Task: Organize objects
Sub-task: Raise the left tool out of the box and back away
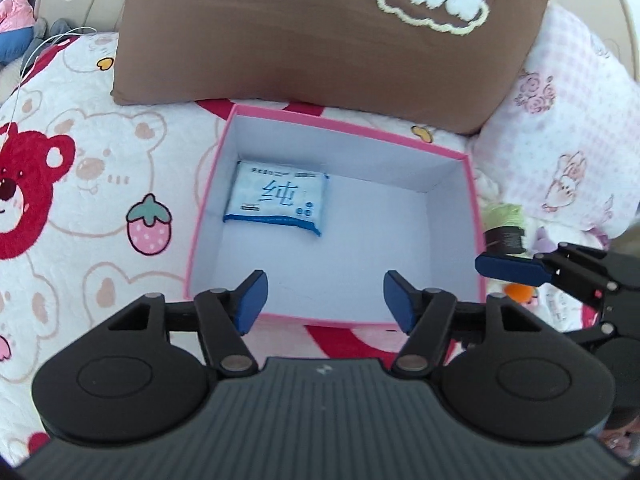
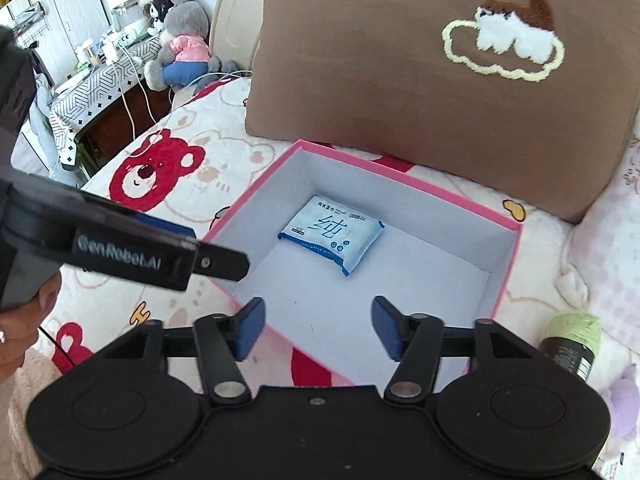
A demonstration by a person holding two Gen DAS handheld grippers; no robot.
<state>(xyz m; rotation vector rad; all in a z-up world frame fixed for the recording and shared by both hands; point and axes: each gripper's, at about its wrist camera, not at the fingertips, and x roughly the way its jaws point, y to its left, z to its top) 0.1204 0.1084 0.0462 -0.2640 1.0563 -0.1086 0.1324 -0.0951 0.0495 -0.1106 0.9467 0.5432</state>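
Both your grippers hang over the near edge of the pink box, the left gripper and right gripper each with jaws apart and nothing between them. Beyond them, the wipes pack lies flat in the box's far-left corner. It looks light, soft and slick; pinch its crimped end seam. It is white, blue-edged, with blue lettering.

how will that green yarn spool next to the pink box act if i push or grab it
The green yarn spool looks round, so a push would probably roll it across the soft bedspread. Its wound yarn likely gives under squeezing, and it seems light.
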